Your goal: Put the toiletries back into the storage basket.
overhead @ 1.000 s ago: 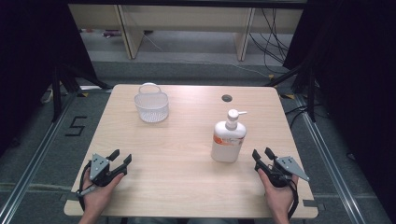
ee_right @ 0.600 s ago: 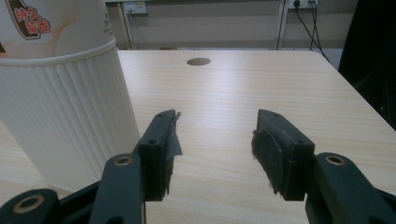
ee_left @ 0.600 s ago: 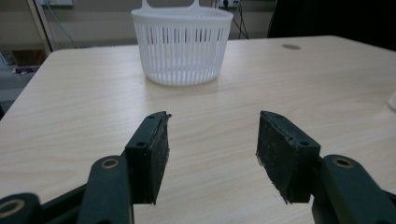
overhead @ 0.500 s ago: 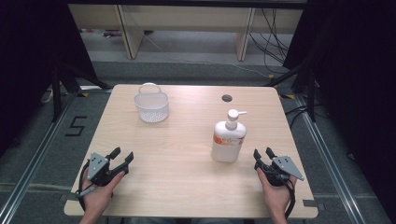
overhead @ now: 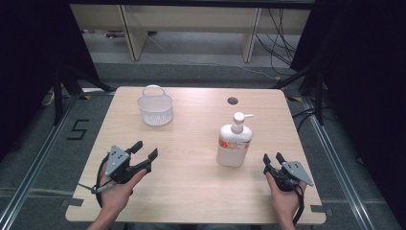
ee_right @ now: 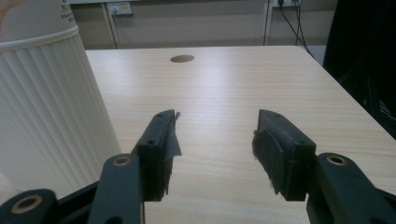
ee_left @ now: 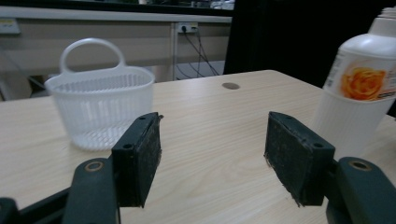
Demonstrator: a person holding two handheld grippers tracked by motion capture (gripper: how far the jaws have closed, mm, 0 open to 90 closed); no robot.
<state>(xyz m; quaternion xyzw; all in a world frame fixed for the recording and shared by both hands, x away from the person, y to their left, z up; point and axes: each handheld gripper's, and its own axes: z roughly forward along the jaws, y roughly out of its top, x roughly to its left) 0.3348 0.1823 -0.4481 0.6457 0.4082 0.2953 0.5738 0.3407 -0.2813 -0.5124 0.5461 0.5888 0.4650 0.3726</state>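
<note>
I see the left gripper [overhead: 146,152] over the near-left part of the table [overhead: 191,191], held in the person's left hand [overhead: 115,194]. Its jaws have just been opening and stand wide apart, nothing between them. In the left gripper view the pads [ee_left: 149,154] frame bare tabletop; past them sits the white basket [ee_left: 100,105] on the left and the pump bottle [ee_left: 362,88] at the right edge.

Right gripper [overhead: 273,160] sits near the table's right edge, in the right hand [overhead: 285,201]. Jaws apart, nothing between them. In the right gripper view the bottle's ribbed white wall [ee_right: 49,107] stands just beside the left jaw, not touching as far as I can tell.

From the high view: pump bottle [overhead: 233,143] upright, right of centre, pump nozzle pointing toward the table's right side, orange label on the front. It is near the right gripper and well apart from the left one. White basket [overhead: 155,106] stands upright toward the far-left, handle up; I see nothing inside. Small round hole [overhead: 232,100] in the tabletop beyond the bottle.

Both grippers point away from the person, roughly level with the table.
</note>
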